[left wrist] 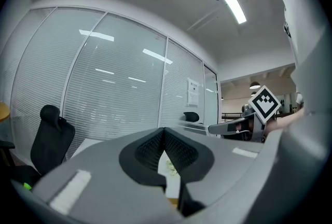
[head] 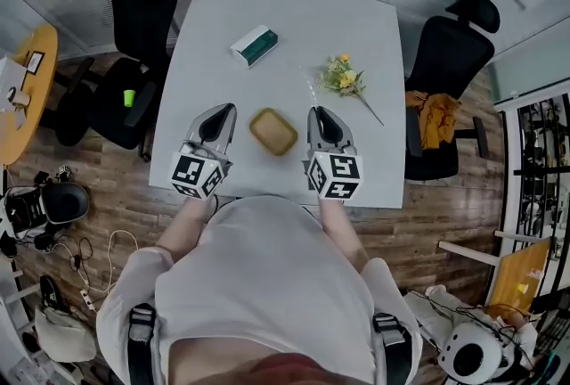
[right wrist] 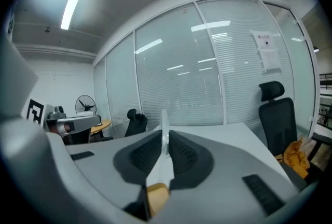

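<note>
Grippers number 2, both clenched on nothing: the left gripper (head: pixel 227 110) and the right gripper (head: pixel 317 112) flank 1 tan dish (head: pixel 272 131) near the 6 o'clock edge of the table (head: pixel 294 9). 1 slim clear vase (head: pixel 310 91) stands just beyond the right tips. 1 flower sprig (head: pixel 343 76) lies at 1 o'clock and 1 green box (head: pixel 255 45) at 11, with open tabletop beyond.

Room floor (head: pixel 107 196): wood planks. Partition walls (right wrist: pixel 207 78): glass panels backed by closed white blinds. Ceiling strip light (right wrist: pixel 72 2): lit. White desk (head: pixel 294 9) at centre, with one black office chair (head: pixel 142 4) on its left and a second chair (head: pixel 445 53) on its right. Round wooden table (head: pixel 40 62) at far left.
</note>
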Tool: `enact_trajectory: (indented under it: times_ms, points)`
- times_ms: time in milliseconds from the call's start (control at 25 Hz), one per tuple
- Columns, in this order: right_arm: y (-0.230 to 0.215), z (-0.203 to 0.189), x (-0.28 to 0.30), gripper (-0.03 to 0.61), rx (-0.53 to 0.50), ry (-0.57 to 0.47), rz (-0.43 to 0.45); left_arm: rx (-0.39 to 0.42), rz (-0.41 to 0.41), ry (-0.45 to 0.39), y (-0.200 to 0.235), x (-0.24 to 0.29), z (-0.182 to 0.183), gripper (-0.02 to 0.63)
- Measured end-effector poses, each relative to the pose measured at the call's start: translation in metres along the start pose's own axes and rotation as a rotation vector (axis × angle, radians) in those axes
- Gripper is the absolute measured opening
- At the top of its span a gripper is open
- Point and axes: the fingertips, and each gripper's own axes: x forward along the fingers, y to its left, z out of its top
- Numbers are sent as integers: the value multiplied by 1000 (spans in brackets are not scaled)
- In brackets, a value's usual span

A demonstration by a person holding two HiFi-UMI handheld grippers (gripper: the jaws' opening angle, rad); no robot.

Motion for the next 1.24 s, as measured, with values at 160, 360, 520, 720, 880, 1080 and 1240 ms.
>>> enact_trajectory:
  times_ms: [160, 360, 520, 720, 880, 1080, 1240]
  points:
    - [3, 23, -5, 48, -22, -55, -4, 23, 5, -37, 4, -1, 17, 11]
    - [5, 39, -10, 48, -39, -94, -8, 49, 17, -76, 7, -1, 36, 11]
    - [5, 49, -13, 48, -48, -116, -15, 61, 24, -100, 10, -1, 47, 11]
    - [8, 59, -16, 48, -72, -136, -32, 64, 24, -122, 11, 0, 55, 11]
    - [11, 65, -19, 48, -83, -151, -32, 73, 20, -131, 9, 2, 57, 11]
    - [12, 66, -19, 48, -86, -155, -34, 74, 17, -137, 9, 4, 59, 11]
    - [13, 70, -20, 48, -94, -156, -45, 53, 9, -133, 10, 6, 59, 11]
